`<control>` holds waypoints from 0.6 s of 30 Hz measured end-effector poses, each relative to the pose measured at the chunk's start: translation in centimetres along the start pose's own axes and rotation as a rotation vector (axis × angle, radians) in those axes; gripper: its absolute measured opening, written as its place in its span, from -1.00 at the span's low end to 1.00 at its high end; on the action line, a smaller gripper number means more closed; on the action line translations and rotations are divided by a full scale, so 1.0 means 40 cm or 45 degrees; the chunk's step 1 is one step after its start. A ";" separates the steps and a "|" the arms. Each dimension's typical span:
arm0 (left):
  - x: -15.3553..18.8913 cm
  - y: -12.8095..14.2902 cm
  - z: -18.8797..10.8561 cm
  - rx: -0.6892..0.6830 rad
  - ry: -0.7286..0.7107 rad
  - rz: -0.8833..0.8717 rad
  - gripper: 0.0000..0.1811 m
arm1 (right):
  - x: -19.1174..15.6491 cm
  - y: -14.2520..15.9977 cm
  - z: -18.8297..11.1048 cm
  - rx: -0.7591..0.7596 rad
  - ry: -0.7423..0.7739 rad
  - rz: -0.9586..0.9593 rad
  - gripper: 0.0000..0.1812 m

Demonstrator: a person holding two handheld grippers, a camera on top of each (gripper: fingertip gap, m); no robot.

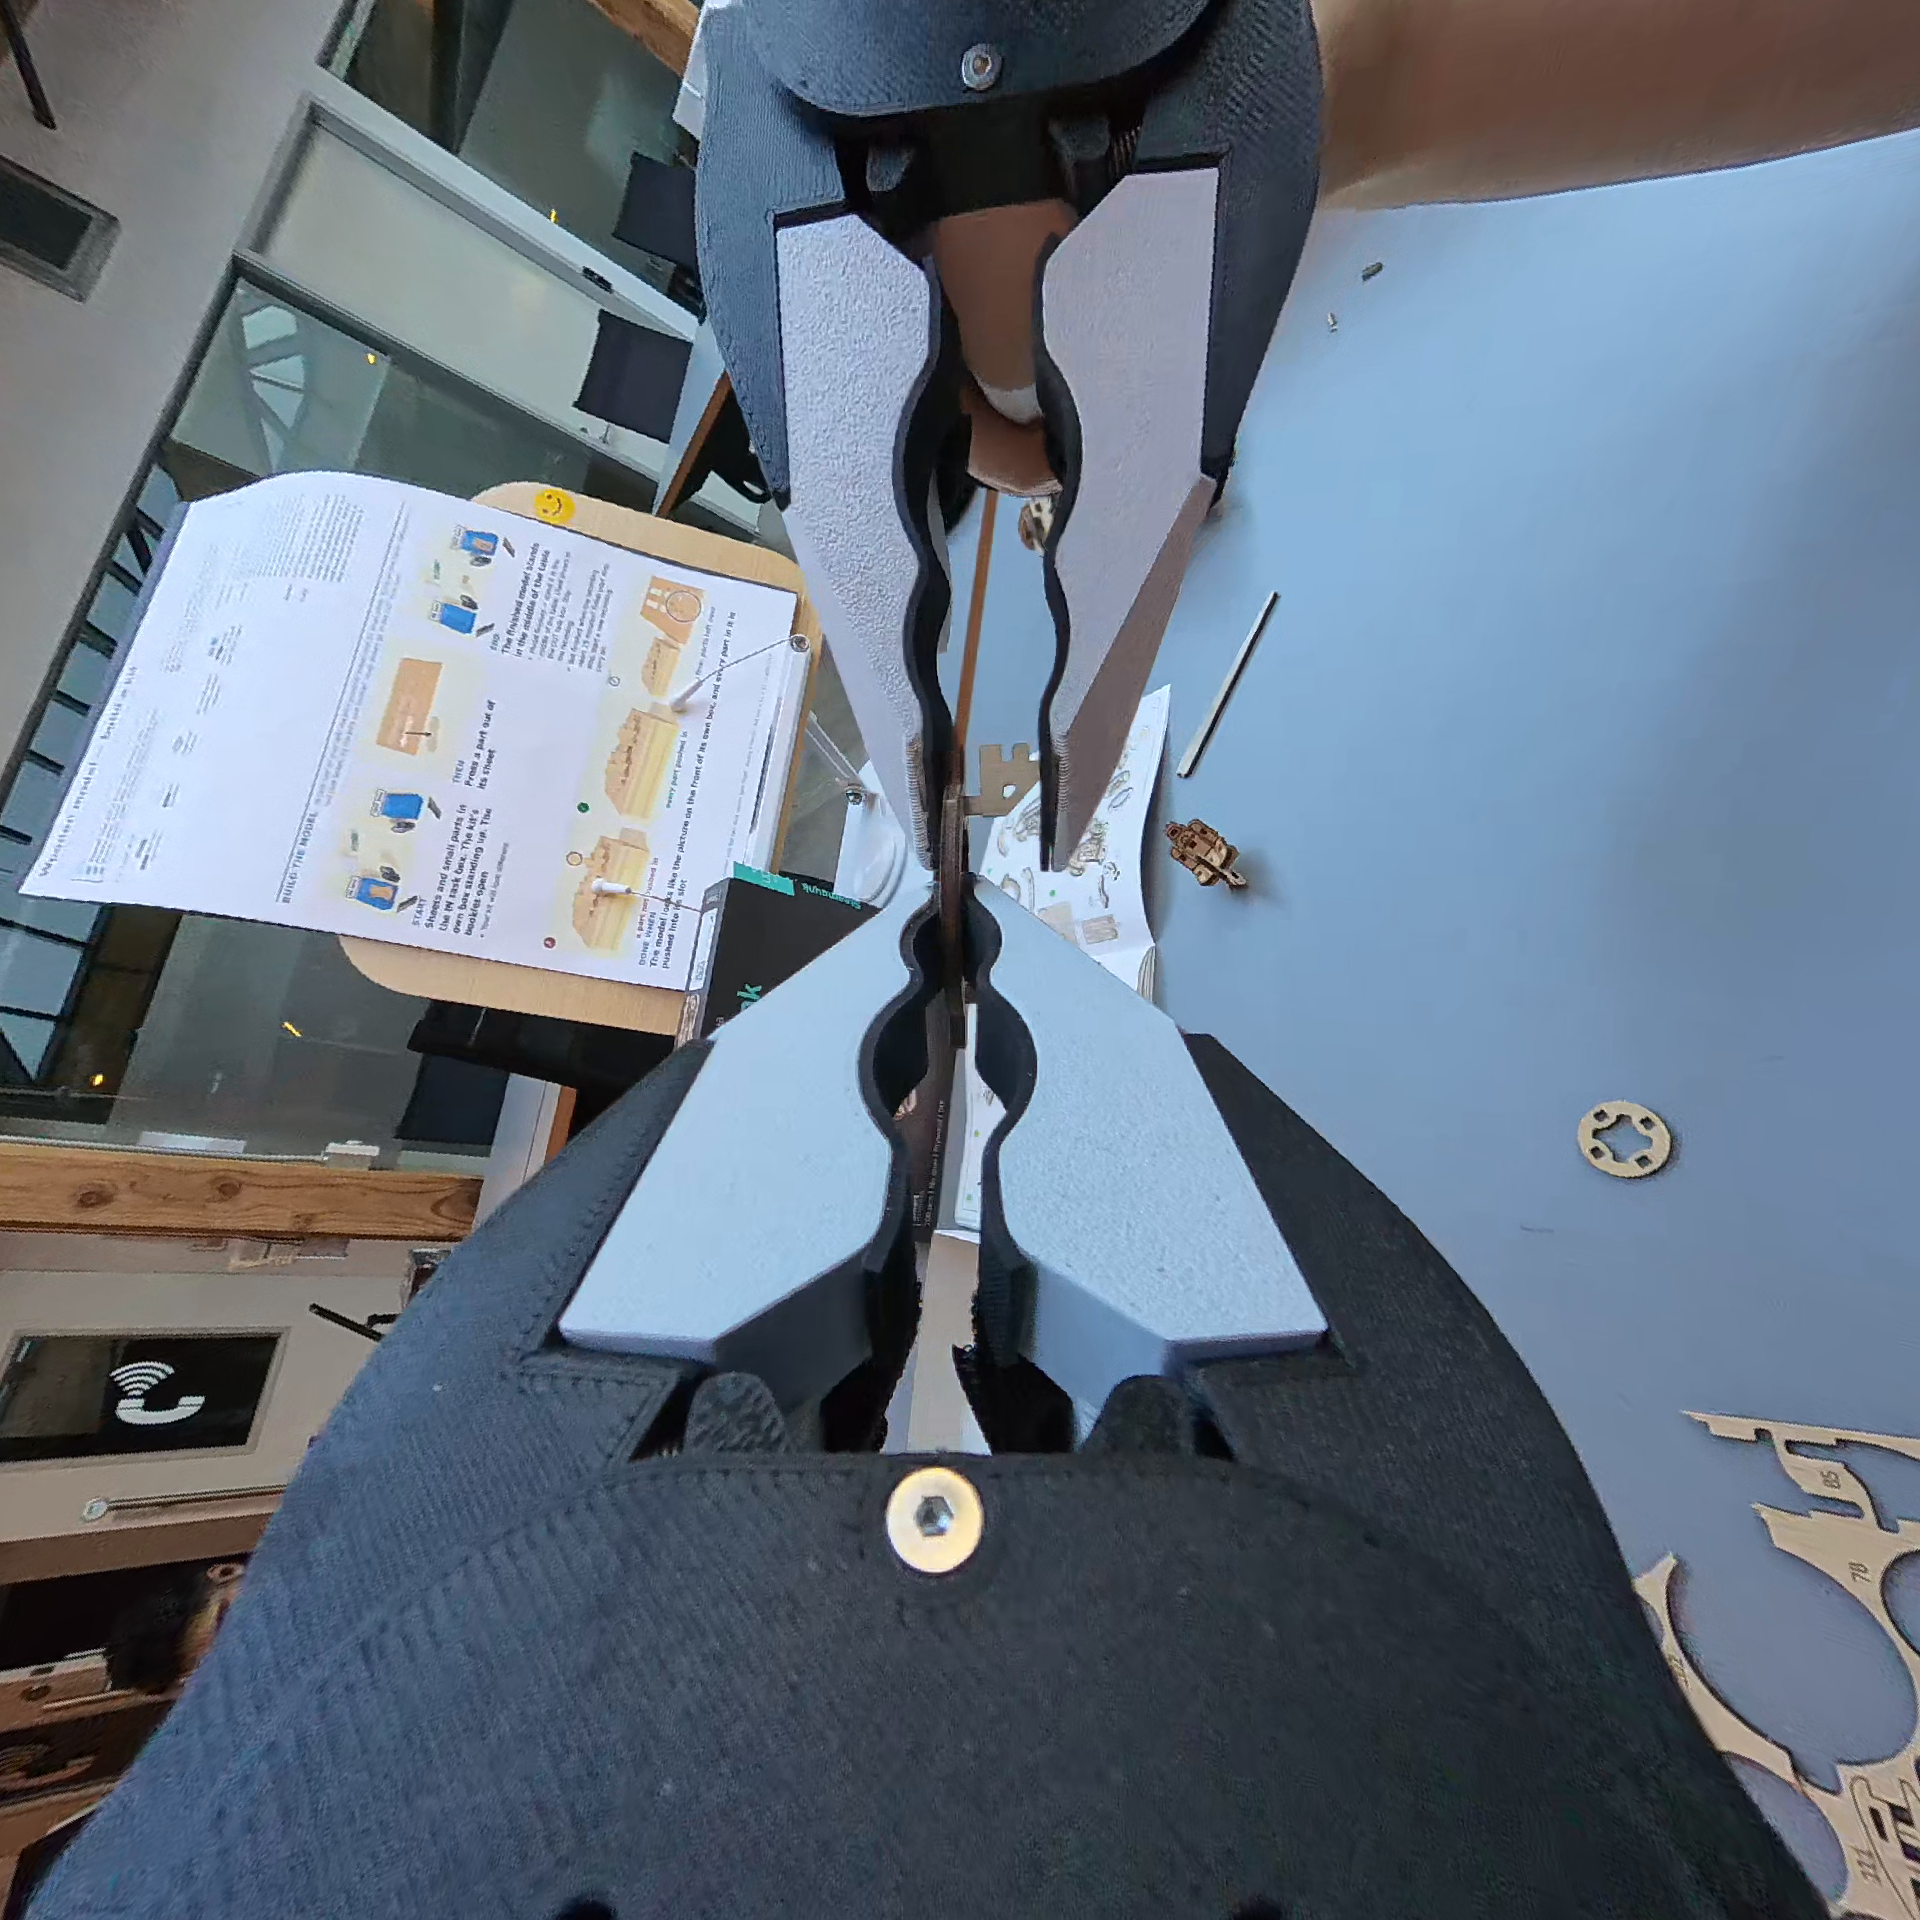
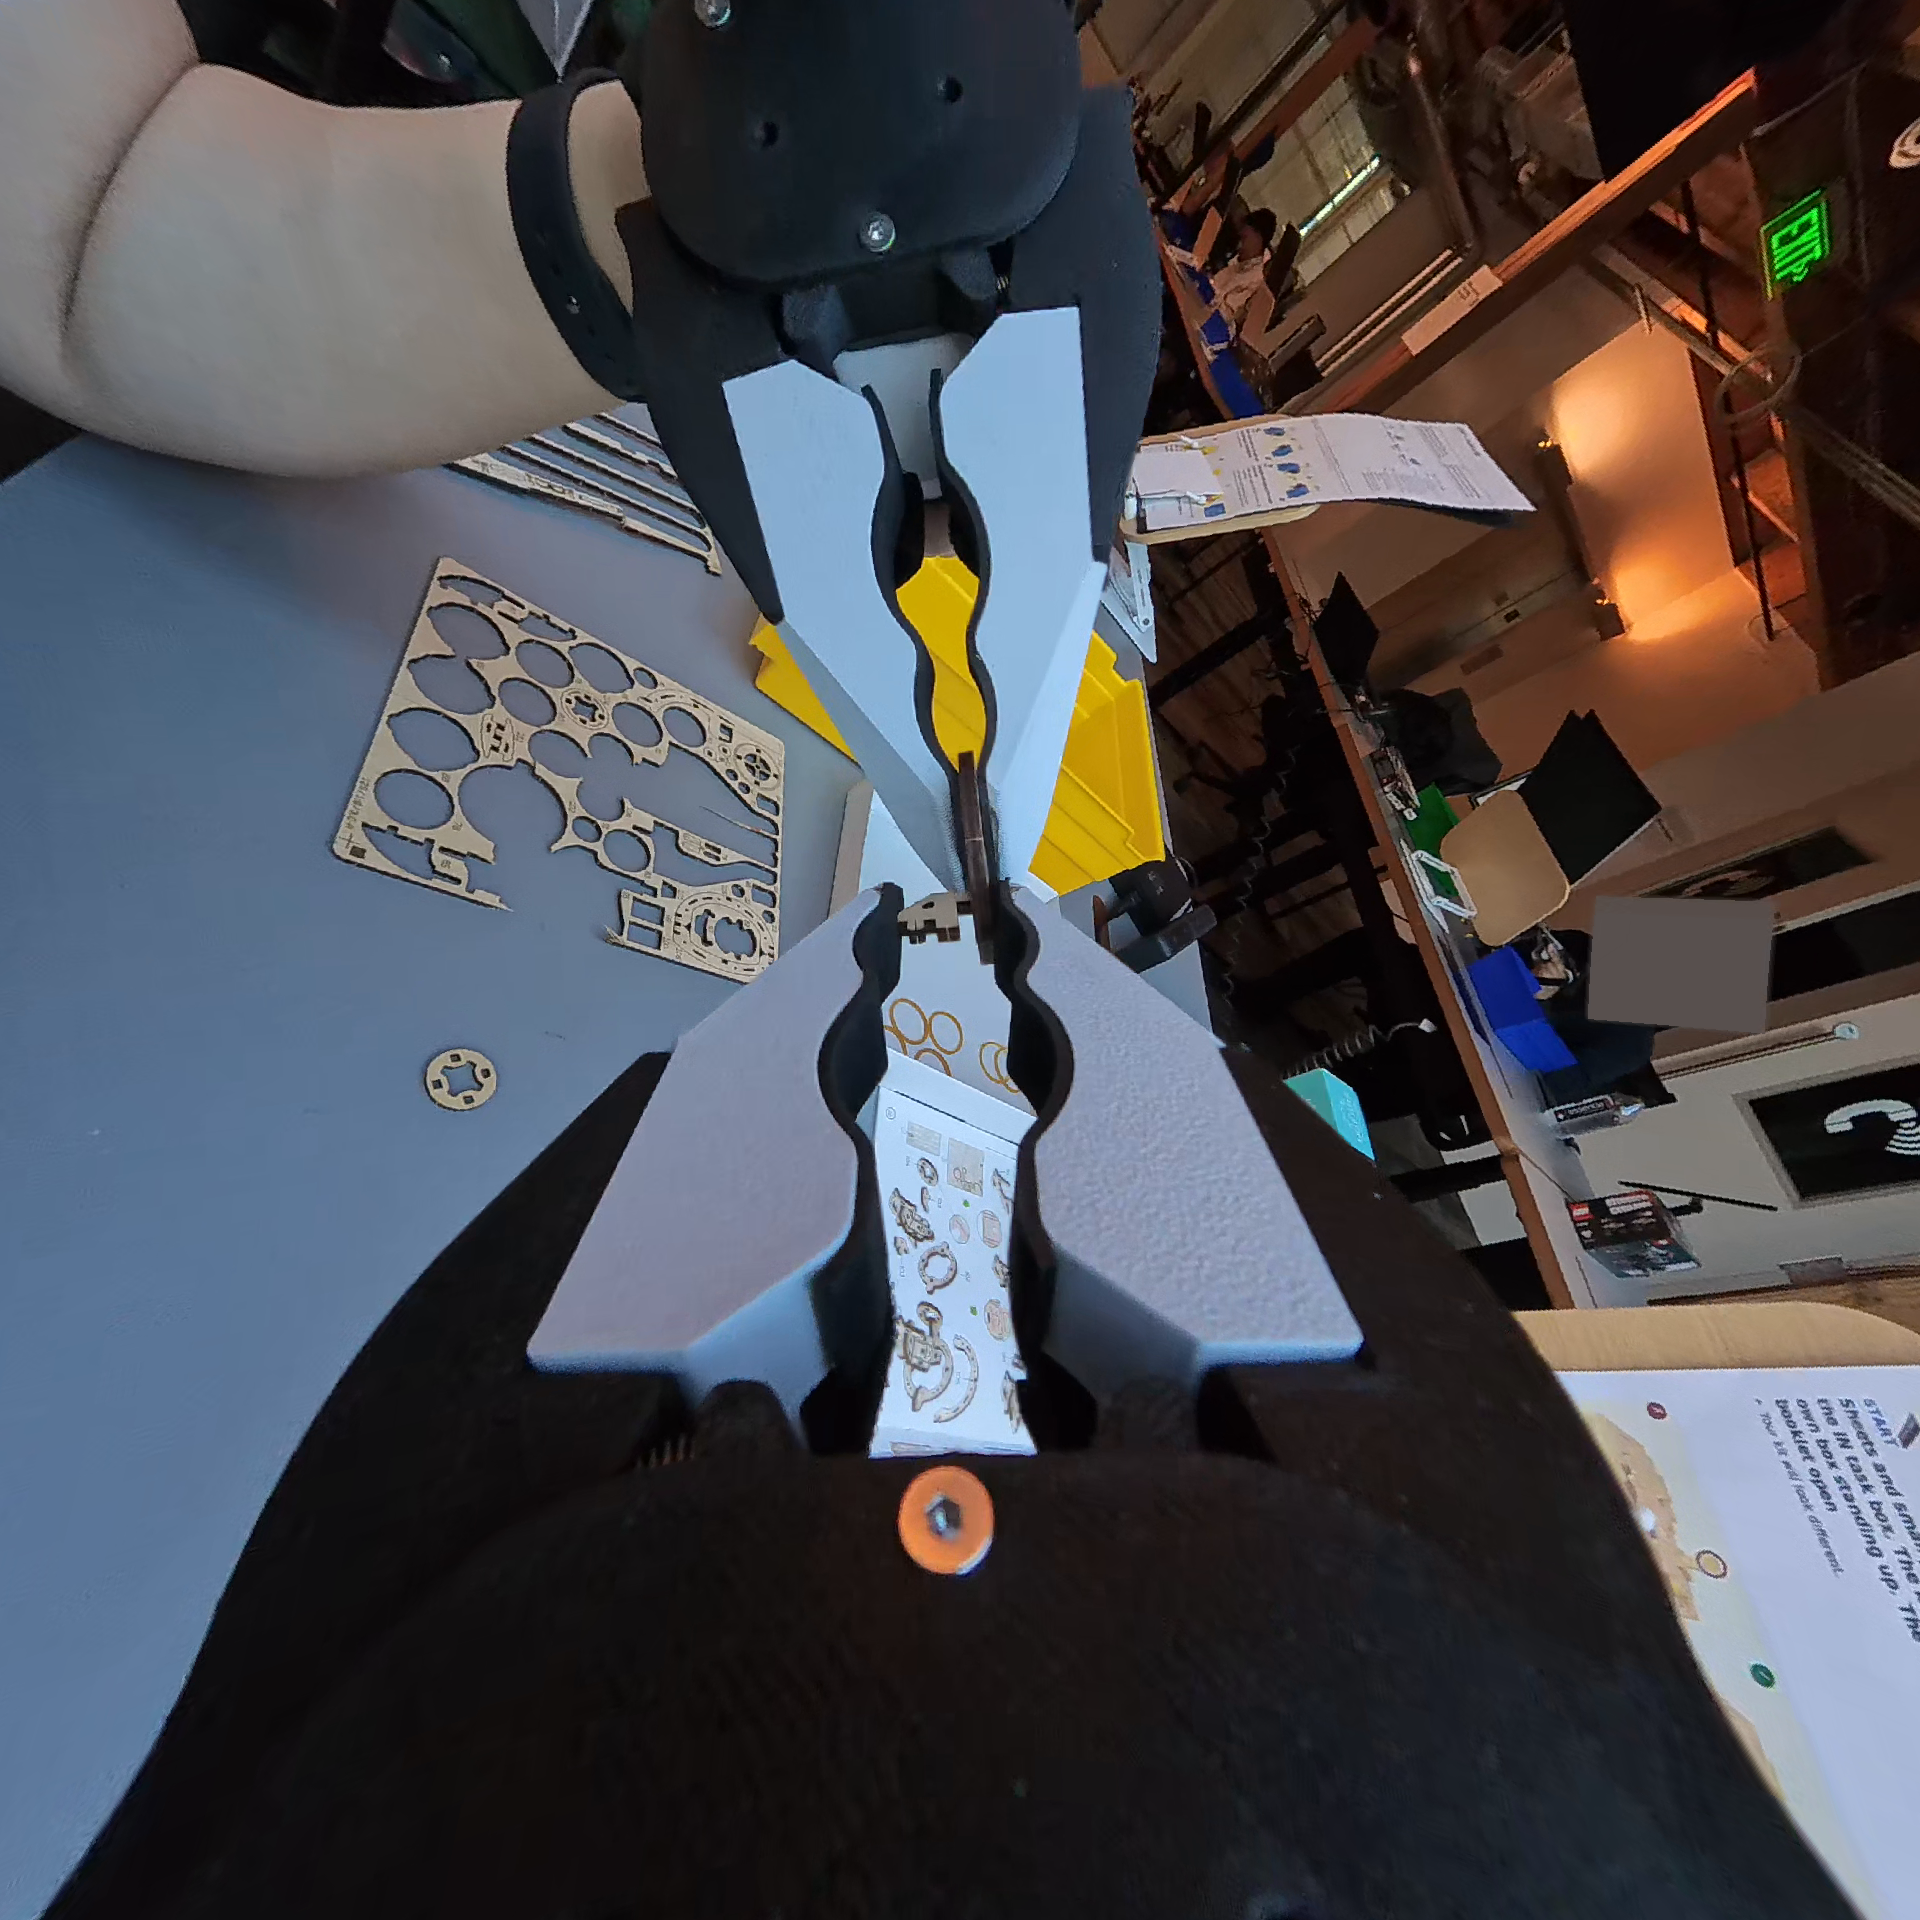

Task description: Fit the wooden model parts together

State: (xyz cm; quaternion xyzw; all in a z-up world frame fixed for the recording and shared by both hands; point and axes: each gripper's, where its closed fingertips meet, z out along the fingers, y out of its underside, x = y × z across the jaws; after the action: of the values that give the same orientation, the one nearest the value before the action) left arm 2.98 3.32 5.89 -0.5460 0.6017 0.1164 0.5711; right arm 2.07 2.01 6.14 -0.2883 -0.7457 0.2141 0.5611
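In the left wrist view my left gripper [image 1: 951,906] is shut on a thin dark wooden disc [image 1: 951,940], held edge-on. My right gripper [image 1: 985,831] comes in from above, tip to tip with it, and is shut on a small pale notched wooden part [image 1: 1003,777]. In the right wrist view my right gripper [image 2: 951,912] holds that notched part [image 2: 933,921] between its tips. The part meets the edge of the disc [image 2: 972,821], which the left gripper [image 2: 968,805] holds from above. Both are held above the blue-grey table [image 1: 1558,520].
On the table lie a notched wooden ring [image 1: 1624,1140], a small built sub-assembly [image 1: 1205,854], a thin stick [image 1: 1228,686] and a punched-out part sheet [image 2: 561,769]. An open booklet [image 2: 951,1247], a yellow bin [image 2: 1101,769] and an instruction page on a clipboard [image 1: 416,717] are behind. From either gripper's tips it is about 25 cm to the small built sub-assembly [image 1: 1205,854].
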 end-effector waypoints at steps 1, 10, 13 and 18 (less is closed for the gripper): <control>-0.001 0.001 0.000 -0.001 -0.003 0.004 -1.00 | -0.001 0.001 0.001 -0.003 0.002 -0.006 -0.83; -0.011 0.001 -0.001 -0.001 -0.031 -0.004 -1.00 | 0.006 -0.002 0.002 -0.021 0.036 -0.021 -0.84; -0.008 0.005 0.000 -0.006 -0.016 -0.009 -1.00 | 0.001 0.000 0.005 -0.034 0.023 -0.017 -0.84; 0.000 0.014 0.002 -0.014 0.011 -0.017 -1.00 | -0.004 0.006 0.011 -0.037 0.012 -0.022 -0.84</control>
State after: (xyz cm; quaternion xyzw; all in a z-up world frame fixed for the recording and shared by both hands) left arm 2.58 3.58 5.59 -0.5537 0.6000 0.1137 0.5662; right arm 1.74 2.10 5.76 -0.2909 -0.7486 0.1971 0.5623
